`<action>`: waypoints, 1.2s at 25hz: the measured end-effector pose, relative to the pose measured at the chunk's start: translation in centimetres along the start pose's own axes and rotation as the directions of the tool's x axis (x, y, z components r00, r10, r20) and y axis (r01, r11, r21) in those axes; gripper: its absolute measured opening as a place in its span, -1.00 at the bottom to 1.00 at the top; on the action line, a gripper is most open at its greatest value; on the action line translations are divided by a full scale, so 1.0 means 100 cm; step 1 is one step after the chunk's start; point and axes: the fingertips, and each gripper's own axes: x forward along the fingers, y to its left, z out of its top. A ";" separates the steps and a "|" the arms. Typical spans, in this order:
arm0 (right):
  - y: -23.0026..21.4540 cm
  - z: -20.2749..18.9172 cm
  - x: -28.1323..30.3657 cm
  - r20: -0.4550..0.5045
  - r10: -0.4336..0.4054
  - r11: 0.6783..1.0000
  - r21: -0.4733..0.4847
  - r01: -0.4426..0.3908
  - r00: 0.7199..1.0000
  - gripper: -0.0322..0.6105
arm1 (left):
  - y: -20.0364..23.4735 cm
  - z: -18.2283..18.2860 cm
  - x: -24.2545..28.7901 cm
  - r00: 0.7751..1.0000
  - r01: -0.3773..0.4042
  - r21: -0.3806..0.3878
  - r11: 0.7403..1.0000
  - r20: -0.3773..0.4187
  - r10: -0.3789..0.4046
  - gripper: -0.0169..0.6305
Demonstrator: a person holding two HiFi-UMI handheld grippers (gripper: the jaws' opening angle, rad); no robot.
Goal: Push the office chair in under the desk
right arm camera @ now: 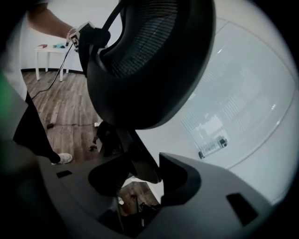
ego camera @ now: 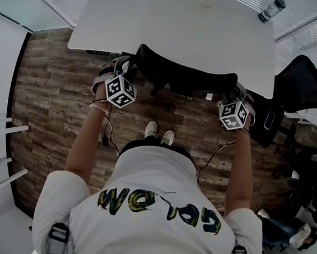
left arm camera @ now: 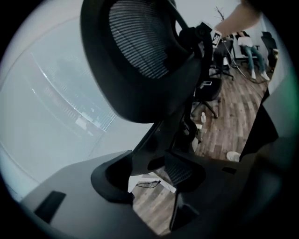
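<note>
The office chair [ego camera: 183, 75] stood at the near edge of the white worktop [ego camera: 175, 24]. Its black backrest lay along that edge, and its seat was out of sight beneath it.

Left gripper [left arm camera: 148, 169]: the jaws were clamped on a dark strut of the chair's back frame, one jaw on each side of the strut. The mesh back panel [left arm camera: 140, 46] rose directly above the jaws.

Right gripper [right arm camera: 140, 173]: the jaws were likewise closed on a strut of the back frame, at the opposite end of the backrest.

In the head view, both grippers sat level with each other at the two ends of the backrest, with the person's arms extended towards them.

A bottle [ego camera: 272, 9] lay near the far right corner of the worktop. A second black chair [ego camera: 304, 82] stood to the right of the worktop on the wood-pattern floor [ego camera: 54, 101].
</note>
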 end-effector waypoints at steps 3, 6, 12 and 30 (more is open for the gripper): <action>-0.006 0.010 -0.023 0.056 -0.035 0.991 0.128 0.027 0.998 -0.40 | -0.007 0.002 -0.017 0.999 0.002 -0.101 0.995 0.046 0.003 -0.35; -0.007 0.021 -0.044 0.108 -0.059 0.969 0.244 0.031 0.992 -0.58 | -0.011 0.011 -0.035 0.993 0.015 -0.223 0.975 0.121 0.013 -0.61; -0.006 0.047 -0.090 0.247 -0.126 0.883 0.470 -0.005 0.961 -0.73 | 0.000 0.061 -0.089 0.940 0.093 -0.489 0.867 0.330 0.085 -0.89; 0.000 0.189 -0.191 0.555 -0.186 0.762 0.603 -0.238 0.811 -0.84 | 0.011 0.159 -0.169 0.807 0.304 -0.628 0.716 0.569 0.157 -0.91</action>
